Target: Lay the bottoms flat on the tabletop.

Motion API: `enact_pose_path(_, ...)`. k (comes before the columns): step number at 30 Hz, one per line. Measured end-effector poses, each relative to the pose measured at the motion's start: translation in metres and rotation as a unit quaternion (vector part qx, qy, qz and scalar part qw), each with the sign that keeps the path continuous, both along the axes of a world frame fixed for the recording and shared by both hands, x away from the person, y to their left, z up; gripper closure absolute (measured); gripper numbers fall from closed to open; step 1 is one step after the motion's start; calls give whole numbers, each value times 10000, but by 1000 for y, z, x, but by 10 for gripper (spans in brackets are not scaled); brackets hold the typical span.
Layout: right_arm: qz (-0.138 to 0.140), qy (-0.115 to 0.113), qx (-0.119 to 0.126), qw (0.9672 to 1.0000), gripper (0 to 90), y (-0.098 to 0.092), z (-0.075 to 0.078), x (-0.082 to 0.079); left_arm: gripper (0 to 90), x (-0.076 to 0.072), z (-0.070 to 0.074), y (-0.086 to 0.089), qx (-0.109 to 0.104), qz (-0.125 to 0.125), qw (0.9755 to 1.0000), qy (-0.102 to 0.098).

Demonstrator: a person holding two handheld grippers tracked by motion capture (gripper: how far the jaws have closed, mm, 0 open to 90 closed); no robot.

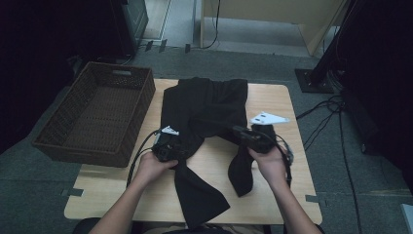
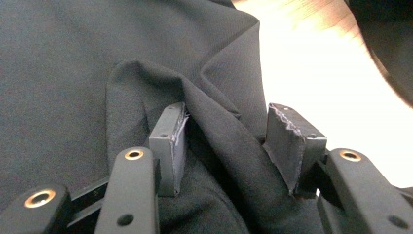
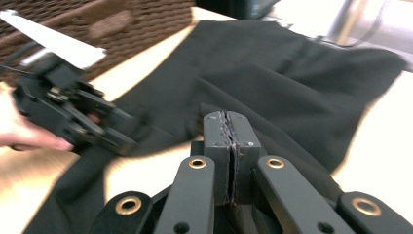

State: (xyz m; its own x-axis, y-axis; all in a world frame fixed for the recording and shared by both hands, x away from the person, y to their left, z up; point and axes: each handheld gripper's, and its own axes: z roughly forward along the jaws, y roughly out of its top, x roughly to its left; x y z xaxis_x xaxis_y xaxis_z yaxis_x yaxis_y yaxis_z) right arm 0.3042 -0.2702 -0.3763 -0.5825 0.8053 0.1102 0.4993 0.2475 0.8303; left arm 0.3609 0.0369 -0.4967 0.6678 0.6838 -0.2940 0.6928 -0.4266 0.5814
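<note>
A black garment (image 1: 204, 109) lies spread over the middle of the table (image 1: 287, 195), its upper part flat near the far edge and two long ends running toward the person. One end reaches the near edge between the forearms; the other hangs down from the right gripper (image 1: 233, 129).

The left gripper (image 1: 168, 148) sits low on the cloth at the garment's left edge, held in the left hand (image 1: 151, 168). In the left gripper view its jaws stand partly apart with a raised fold of the cloth bunched between them (image 2: 229, 141); the fold lies against both pads.

The right gripper is held above the table in the right hand (image 1: 270, 163). In the right gripper view its jaws are pressed together (image 3: 231, 139), with a thin edge of black cloth pinched at the seam and the cloth draping away below them.

A brown wicker basket (image 1: 53, 139) stands at the table's left side, just beside the garment.
</note>
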Motion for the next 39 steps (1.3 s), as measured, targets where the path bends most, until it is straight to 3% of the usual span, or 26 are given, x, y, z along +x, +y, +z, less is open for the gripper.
enact_pose_path(3,329,97,-43,9994,888,35,-4,9,508,0,0,1,-10,8,10000,0)
enact_pose_path(5,614,293,-94,9976,875,63,-17,16,508,1,0,3,16,20,10000,-4)
enact_pose_path(7,887,640,31,9940,798,80,-29,19,508,2,0,6,-7,80,10000,-4)
enact_pose_path(8,1096,803,170,9906,717,89,-35,19,508,3,0,8,-1,84,10000,8)
enact_pose_path(9,1148,790,180,9901,690,92,-37,18,509,3,0,10,-34,147,9999,18)
enact_pose_path(10,1123,676,110,9913,672,92,-37,18,509,4,0,11,-30,136,9999,24)
enact_pose_path(12,922,363,194,9949,633,79,-33,21,509,4,0,12,-53,173,9998,25)
enact_pose_path(14,679,262,156,9972,647,60,-32,26,510,4,0,11,-11,151,9999,-2)
enact_pose_path(17,327,447,-64,9984,701,27,-48,34,509,4,0,10,0,184,9998,-16)
enact_pose_path(21,50,907,-111,9958,764,2,-85,32,510,4,0,9,10,193,9998,-17)
enact_pose_path(23,14,1030,-169,9945,767,-1,-98,29,514,4,0,8,27,184,9998,-50)
enact_pose_path(27,-48,867,-336,9957,707,2,-110,27,524,5,-1,5,-4,202,9997,-98)
enact_pose_path(30,-160,383,-342,9986,569,9,-109,29,541,8,-4,-1,-43,206,9995,-240)
enact_pose_path(32,-188,151,-376,9990,532,14,-110,34,541,13,-5,-5,-24,227,9992,-328)
enact_pose_path(35,-161,184,-723,9971,530,23,-122,49,538,22,-4,-7,55,219,9990,-389)
enact_pose_path(39,-124,522,-924,9943,544,25,-137,60,515,27,5,5,-78,446,9984,-345)
